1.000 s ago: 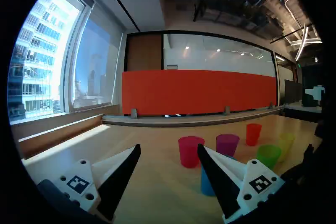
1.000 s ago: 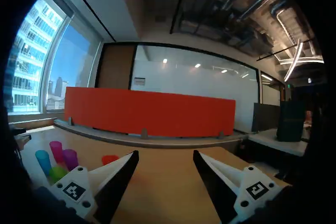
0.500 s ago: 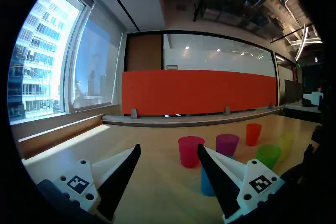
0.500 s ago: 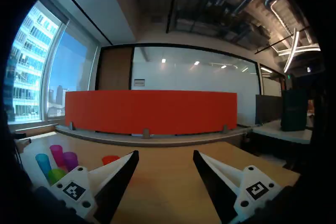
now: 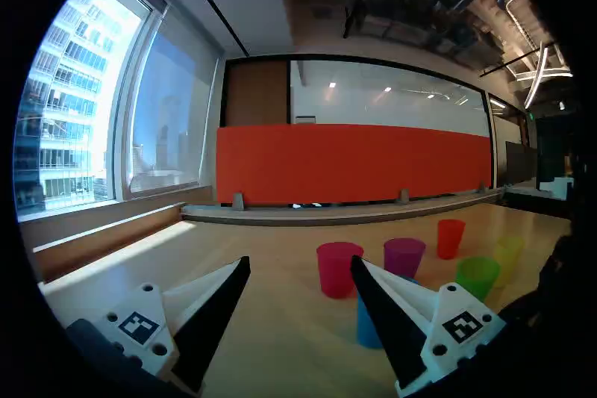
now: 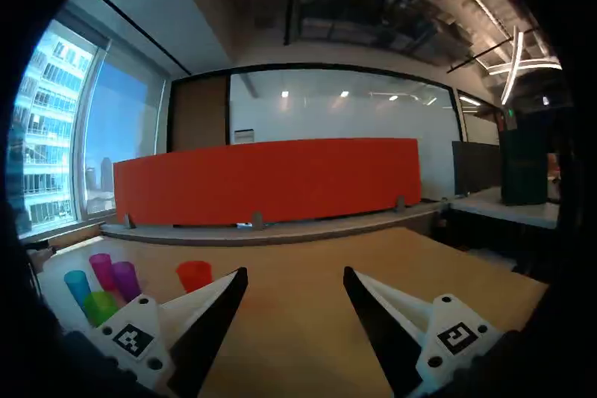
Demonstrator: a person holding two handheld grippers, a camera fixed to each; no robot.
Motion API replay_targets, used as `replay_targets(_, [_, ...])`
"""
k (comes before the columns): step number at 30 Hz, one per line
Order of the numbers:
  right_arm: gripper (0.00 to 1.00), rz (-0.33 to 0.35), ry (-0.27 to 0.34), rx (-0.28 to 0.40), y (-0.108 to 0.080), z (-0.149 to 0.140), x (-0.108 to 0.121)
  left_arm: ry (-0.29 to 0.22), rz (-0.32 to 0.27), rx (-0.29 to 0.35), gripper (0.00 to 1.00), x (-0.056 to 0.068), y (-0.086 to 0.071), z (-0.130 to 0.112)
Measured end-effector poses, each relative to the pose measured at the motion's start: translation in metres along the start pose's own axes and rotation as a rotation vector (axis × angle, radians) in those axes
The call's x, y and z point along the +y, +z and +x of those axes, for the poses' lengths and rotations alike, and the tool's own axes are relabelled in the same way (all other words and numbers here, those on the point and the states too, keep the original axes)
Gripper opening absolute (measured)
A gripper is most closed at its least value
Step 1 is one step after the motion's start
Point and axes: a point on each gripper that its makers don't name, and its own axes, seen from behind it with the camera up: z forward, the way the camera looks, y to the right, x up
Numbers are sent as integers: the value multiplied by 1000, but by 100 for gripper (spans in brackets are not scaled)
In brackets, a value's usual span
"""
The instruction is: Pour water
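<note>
In the left gripper view a window (image 5: pixel 74 122) lights the wooden table (image 5: pixel 246 237), with an orange partition (image 5: pixel 351 163) behind it. The left gripper (image 5: pixel 299 262) is spread wide and empty. Six cups stand beyond: pink cup (image 5: pixel 338 269), blue cup (image 5: pixel 364 327) half hidden by a finger, purple cup (image 5: pixel 404 255), orange cup (image 5: pixel 450 238), green cup (image 5: pixel 476 276), yellow cup (image 5: pixel 512 250). In the right gripper view the right gripper (image 6: pixel 294 272) is likewise wide and empty, with cups at its far left

A pale wooden table (image 5: pixel 246 249) carries six upright plastic cups in a loose cluster, well short of its far edge. A pink cup (image 5: pixel 337 269), a purple cup (image 5: pixel 404 255) and an orange cup (image 5: pixel 450 238) stand farther back, with a blue cup (image 5: pixel 366 327), a green cup (image 5: pixel 476 276) and a yellow cup (image 5: pixel 510 252) nearer.
</note>
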Motion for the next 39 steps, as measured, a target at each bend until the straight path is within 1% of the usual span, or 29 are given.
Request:
replay_targets(3, [99,16,-12,24,0,0,-3,0,0,0,100,0,0,0])
replay_targets(9, [99,13,-33,54,1,-2,-2,0,0,0,100,0,0,0])
replay_targets(14, [99,19,-40,56,2,-9,-4,0,0,0,100,0,0,0])
replay_targets(20, [99,23,-36,47,3,-16,-2,0,0,0,100,0,0,0])
replay_targets(32, [99,30,-62,53,7,-21,-3,0,0,0,100,0,-1,0])
replay_targets(39, [99,36,-64,41,6,-25,-5,0,0,0,100,0,0,0])
